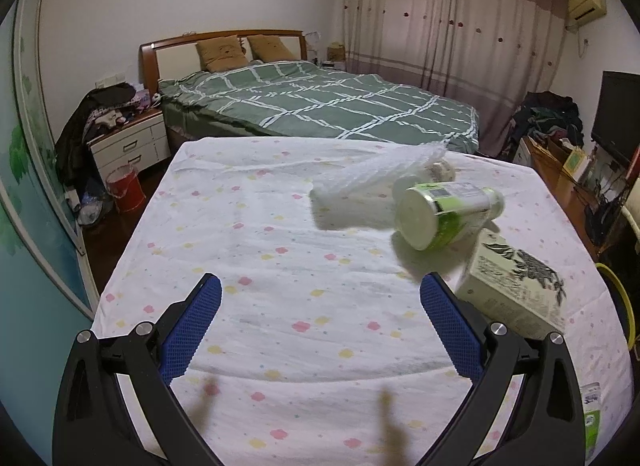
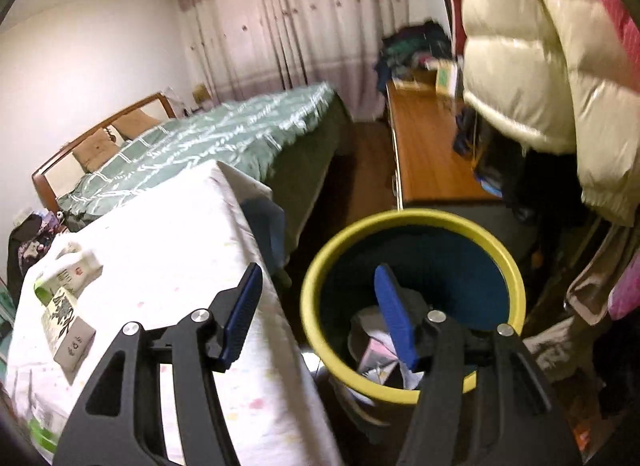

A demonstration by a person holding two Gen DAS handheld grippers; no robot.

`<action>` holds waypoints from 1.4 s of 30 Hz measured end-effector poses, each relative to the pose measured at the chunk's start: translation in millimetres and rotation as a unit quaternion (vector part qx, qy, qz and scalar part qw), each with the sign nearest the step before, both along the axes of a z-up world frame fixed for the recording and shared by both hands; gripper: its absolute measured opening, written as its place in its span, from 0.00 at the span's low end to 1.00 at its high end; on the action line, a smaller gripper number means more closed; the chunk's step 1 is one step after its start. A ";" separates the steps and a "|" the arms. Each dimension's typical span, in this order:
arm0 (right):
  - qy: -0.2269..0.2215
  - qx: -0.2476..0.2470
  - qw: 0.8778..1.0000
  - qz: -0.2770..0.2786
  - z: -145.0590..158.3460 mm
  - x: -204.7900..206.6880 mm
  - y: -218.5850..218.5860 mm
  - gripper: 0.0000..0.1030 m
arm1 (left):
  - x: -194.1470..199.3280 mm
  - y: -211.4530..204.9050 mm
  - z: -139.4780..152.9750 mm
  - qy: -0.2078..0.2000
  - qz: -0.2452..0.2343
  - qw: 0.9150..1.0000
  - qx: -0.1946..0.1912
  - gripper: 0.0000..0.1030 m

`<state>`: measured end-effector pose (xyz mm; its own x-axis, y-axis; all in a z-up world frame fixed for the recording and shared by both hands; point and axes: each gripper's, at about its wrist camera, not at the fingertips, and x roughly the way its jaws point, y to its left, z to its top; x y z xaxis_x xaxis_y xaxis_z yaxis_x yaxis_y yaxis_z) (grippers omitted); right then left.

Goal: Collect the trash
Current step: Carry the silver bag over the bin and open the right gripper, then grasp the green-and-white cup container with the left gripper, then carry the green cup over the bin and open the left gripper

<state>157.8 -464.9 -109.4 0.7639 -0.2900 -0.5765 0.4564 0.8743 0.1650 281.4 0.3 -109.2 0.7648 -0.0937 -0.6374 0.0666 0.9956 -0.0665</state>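
A: Left gripper (image 1: 320, 298) spread wide, empty. Ahead and right on the tablecloth (image 1: 256, 274): green bottle (image 1: 448, 211), lying down.

B: Probably light, slippery; better gripped mid-body. Right gripper (image 2: 318, 298) released above bin (image 2: 412, 302).

My left gripper (image 1: 320, 294) and my right gripper (image 2: 316, 290) are black with blue dimpled pads. The tabletop (image 1: 280, 266) wears a white cloth dotted with pink and yellow flowers. The bottle (image 1: 444, 211) is white and green, the box (image 1: 516, 290) cream with black ink drawings. The bin (image 2: 408, 221) has a yellow rim and dark blue inside. The bed (image 1: 320, 105) cover is green with white checks.
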 end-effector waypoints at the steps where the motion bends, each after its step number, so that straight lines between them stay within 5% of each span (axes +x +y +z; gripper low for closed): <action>1: -0.003 -0.008 1.000 0.002 0.1 -1.9 7.1 0.54 | -2.0 -1.5 2.1 -0.001 -0.003 1.000 -0.002 0.95; 8: -0.028 -0.027 0.999 -0.010 6.9 -12.5 11.9 0.55 | -53.0 -44.8 27.0 -0.003 -0.088 0.996 -0.002 0.95; 16: -0.027 -0.060 0.998 -0.016 12.2 -13.9 26.6 0.65 | -118.4 -126.8 19.9 0.055 -0.215 0.975 0.013 0.95; 23: -0.022 -0.061 0.998 -0.015 12.0 -12.2 27.3 0.67 | -119.9 -155.4 -7.0 0.105 -0.210 0.972 0.028 0.92; 33: -0.011 -0.046 0.999 -0.014 9.2 -8.3 21.9 0.67 | -104.7 -168.6 -24.8 0.138 -0.215 0.966 0.043 0.49; 42: -0.054 -0.037 0.998 -0.017 14.0 -24.1 17.6 0.67 | -104.8 -182.3 -20.5 0.131 -0.229 0.963 0.063 0.48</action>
